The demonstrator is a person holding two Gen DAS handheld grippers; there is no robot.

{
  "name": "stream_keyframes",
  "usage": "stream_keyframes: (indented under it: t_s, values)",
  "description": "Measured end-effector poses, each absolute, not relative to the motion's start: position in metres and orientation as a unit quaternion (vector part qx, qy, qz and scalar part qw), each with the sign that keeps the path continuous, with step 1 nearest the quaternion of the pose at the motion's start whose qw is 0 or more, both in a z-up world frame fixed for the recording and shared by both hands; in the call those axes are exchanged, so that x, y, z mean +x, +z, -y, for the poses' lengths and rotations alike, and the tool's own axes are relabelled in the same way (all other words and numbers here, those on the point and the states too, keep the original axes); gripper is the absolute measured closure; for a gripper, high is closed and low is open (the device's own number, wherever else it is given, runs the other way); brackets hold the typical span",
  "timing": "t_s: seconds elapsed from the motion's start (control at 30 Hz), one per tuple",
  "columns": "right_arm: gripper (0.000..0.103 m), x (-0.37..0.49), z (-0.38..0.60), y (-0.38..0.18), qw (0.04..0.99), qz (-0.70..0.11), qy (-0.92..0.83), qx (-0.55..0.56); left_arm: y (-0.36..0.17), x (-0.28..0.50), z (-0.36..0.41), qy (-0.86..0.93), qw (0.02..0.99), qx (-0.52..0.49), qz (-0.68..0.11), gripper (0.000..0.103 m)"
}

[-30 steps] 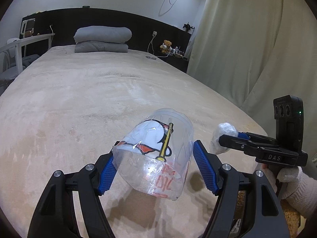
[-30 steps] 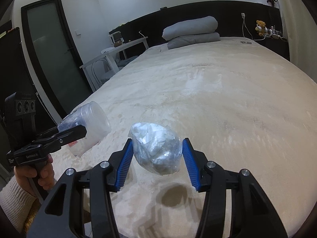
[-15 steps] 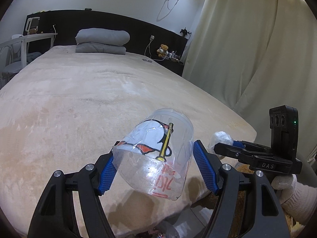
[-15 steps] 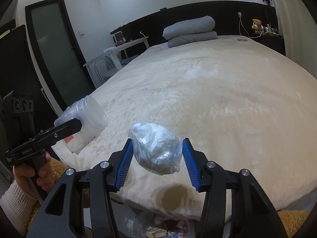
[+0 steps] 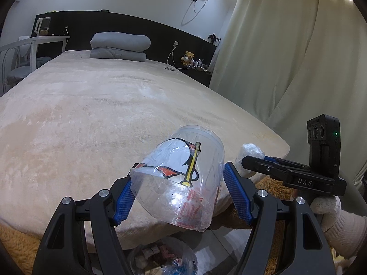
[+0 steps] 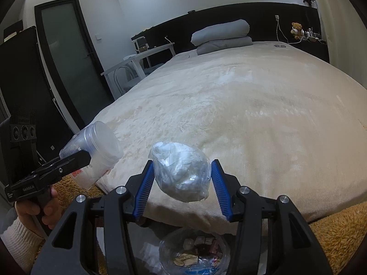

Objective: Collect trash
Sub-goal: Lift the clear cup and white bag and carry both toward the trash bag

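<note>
Both black grippers with blue ribbed pads were clamped on trash above the foot of the beige plush bed [image 5: 91, 114]: the left gripper [image 5: 177, 189] held a clear crumpled plastic cup with a printed cartoon [image 5: 181, 178] on its side. The right gripper [image 6: 181, 181] squeezed a balled-up clear plastic bag [image 6: 181, 174], and a clear bag-lined bin holding scraps [image 6: 195, 254] sat on the floor below.

A wide bed [image 5: 96, 119] under a beige blanket, black headboard [image 5: 128, 26] behind, cream curtains [image 5: 286, 57], a frosted door [image 6: 68, 52].
</note>
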State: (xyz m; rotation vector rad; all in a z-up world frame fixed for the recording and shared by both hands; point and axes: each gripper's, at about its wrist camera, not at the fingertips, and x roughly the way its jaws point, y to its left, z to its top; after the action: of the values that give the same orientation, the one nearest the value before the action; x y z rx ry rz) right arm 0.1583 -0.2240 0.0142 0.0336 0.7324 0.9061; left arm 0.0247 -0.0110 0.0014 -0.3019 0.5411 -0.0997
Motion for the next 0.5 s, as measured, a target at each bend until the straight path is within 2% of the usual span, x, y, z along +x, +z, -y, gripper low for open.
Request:
stream_keyframes:
  t_s: [0.5]
  values:
    - [0.052,0.127,0.227,0.002,0.820,-0.369,0.437,0.011,-0.025,-0.002,0.031,-0.042,0.935,-0.175,-0.307,0.032]
